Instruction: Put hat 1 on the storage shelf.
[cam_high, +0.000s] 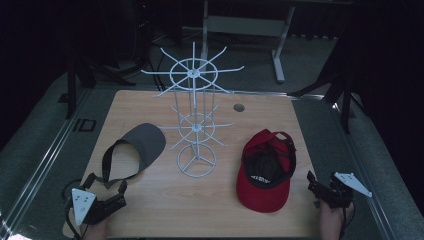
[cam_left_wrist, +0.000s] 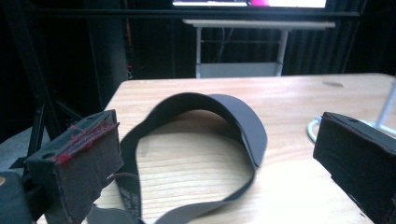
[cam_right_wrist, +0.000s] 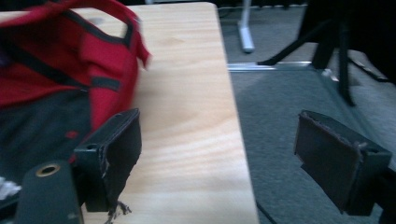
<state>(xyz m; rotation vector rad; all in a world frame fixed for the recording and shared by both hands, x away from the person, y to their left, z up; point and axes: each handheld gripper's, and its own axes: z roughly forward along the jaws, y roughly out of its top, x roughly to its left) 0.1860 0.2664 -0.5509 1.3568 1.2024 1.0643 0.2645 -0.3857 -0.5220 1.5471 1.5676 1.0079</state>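
Grey visor (cam_high: 142, 145) lies at twelve o'clock of our left gripper (cam_high: 106, 187), its jaws spread and empty. Red cap (cam_high: 266, 172) sits at ten o'clock of our right gripper (cam_high: 316, 187), likewise spread wide and holding nothing.

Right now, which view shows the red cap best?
The high view: the whole red cap lies upside down on the table, right of the wire rack. The right gripper view catches part of it, close and blurred. The left gripper view faces the grey visor instead.
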